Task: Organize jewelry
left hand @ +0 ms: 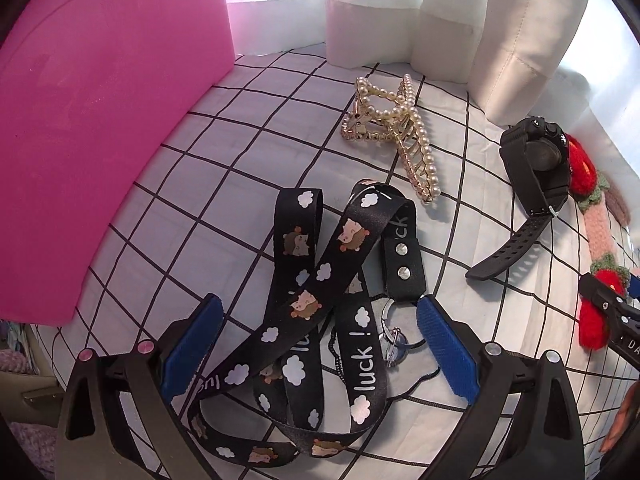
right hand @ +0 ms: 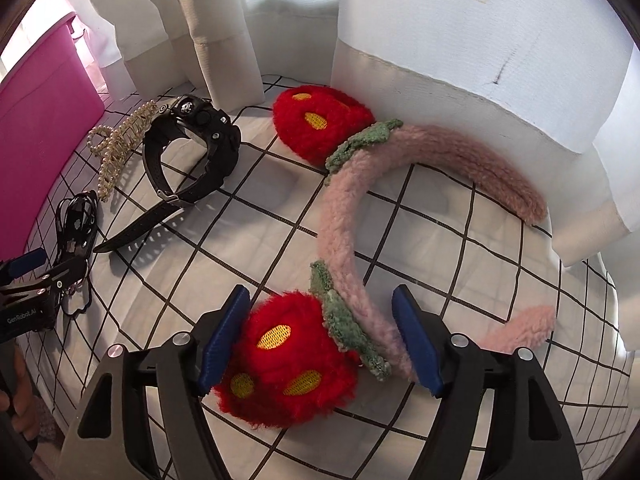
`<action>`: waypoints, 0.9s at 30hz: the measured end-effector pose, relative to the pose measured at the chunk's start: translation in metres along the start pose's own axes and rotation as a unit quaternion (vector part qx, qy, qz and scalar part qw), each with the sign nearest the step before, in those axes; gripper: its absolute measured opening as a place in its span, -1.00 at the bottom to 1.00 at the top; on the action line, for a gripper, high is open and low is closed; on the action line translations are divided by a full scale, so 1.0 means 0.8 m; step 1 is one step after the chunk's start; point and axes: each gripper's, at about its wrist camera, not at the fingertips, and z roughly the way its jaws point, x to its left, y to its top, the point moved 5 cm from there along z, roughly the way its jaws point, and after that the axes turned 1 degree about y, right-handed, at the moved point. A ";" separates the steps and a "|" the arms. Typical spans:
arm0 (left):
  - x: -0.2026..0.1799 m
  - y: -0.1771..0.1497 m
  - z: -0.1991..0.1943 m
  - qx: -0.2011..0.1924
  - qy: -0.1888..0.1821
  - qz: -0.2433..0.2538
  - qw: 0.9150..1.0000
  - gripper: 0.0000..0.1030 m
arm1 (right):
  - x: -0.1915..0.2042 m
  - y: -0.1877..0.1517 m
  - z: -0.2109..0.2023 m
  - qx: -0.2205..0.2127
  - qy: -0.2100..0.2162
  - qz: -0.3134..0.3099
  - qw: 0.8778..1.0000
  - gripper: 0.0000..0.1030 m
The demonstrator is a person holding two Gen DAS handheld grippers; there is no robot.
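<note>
On the checked cloth (right hand: 248, 240), the pink headband (right hand: 344, 216) arcs away from the right gripper (right hand: 320, 344), whose open jaws straddle its red strawberry (right hand: 292, 368); the left gripper (left hand: 316, 344) gapes over the lanyard (left hand: 320, 280), the watch (right hand: 192, 152) and pearl clip (left hand: 400, 132) beyond.

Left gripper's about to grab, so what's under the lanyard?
Under the lanyard lie the checked cloth, a metal ring and a thin black cord. What the crossed straps cover is hidden.

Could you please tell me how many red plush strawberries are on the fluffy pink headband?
2: one strawberry lies between the right gripper's open fingers; the other strawberry sits further along the headband, near the white curtain.
</note>
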 end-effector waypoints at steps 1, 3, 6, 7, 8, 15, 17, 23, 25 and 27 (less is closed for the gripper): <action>-0.001 0.001 0.000 -0.001 0.001 0.001 1.000 0.87 | 0.004 0.000 0.002 0.001 -0.007 -0.009 1.000 0.44; -0.002 0.002 0.001 -0.006 0.006 0.007 1.000 0.90 | 0.006 -0.001 0.003 -0.003 -0.011 -0.010 1.000 0.46; -0.005 0.004 0.002 -0.011 0.005 0.011 1.000 0.90 | 0.004 -0.002 0.003 -0.009 -0.016 -0.008 1.000 0.47; -0.005 0.004 0.003 -0.010 0.002 0.008 1.000 0.90 | 0.002 -0.004 0.001 -0.011 -0.016 -0.004 1.000 0.48; -0.005 0.004 0.004 -0.009 -0.002 0.003 1.000 0.90 | 0.002 -0.004 0.001 -0.013 -0.017 -0.004 1.000 0.48; -0.008 -0.001 -0.001 -0.013 -0.019 0.002 1.000 0.62 | 0.009 -0.005 0.001 -0.021 -0.023 0.008 0.999 0.45; -0.018 -0.003 -0.007 -0.016 -0.024 0.014 0.999 0.40 | 0.008 -0.007 0.000 -0.023 -0.024 0.013 0.999 0.42; -0.030 -0.005 -0.019 -0.014 -0.039 0.025 0.999 -0.30 | 0.007 -0.018 -0.012 -0.028 -0.030 0.025 0.999 0.13; -0.028 -0.005 -0.022 -0.013 -0.039 0.020 0.999 -0.42 | 0.006 -0.022 -0.016 -0.030 -0.033 0.029 0.999 0.01; -0.021 -0.008 -0.025 -0.014 -0.043 0.014 0.999 -0.59 | 0.006 -0.025 -0.018 -0.033 -0.035 0.031 0.998 -0.05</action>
